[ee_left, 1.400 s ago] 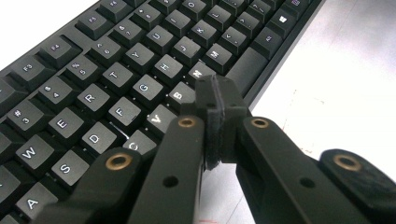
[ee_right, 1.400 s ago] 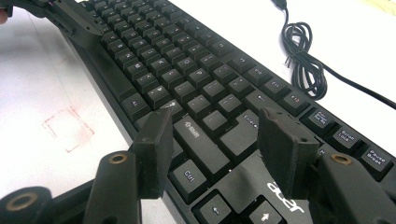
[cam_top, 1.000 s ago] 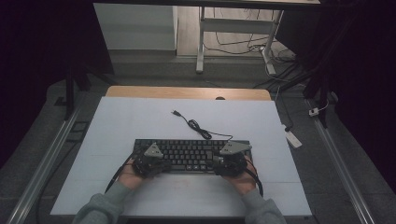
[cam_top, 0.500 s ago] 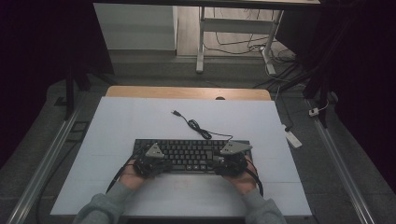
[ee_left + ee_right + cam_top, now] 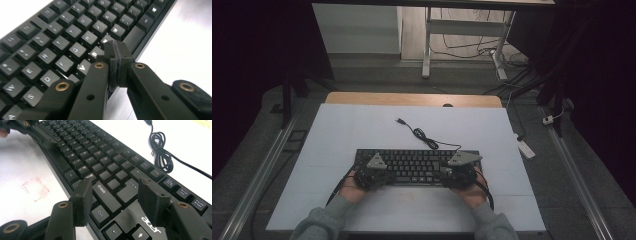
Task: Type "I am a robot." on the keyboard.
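A black Acer keyboard [image 5: 417, 162] lies near the front of the white table, its cable [image 5: 424, 137] coiled behind it. My left gripper [image 5: 381, 172] hovers over the keyboard's left end. In the left gripper view its jaws [image 5: 116, 50] are shut pad to pad with nothing between them, above the V and B keys by the space bar [image 5: 132, 37]. My right gripper [image 5: 453, 172] is over the keyboard's right end. In the right gripper view it [image 5: 115, 188] stands open, its pads [image 5: 82, 197] straddling the Shift key [image 5: 106, 196] without touching.
The white table top [image 5: 362, 130] has a wooden strip [image 5: 412, 99] along its far edge. A small white object [image 5: 525, 148] lies off its right side. A faint red square [image 5: 35, 188] is marked on the table in front of the keyboard. Metal rails run down both sides.
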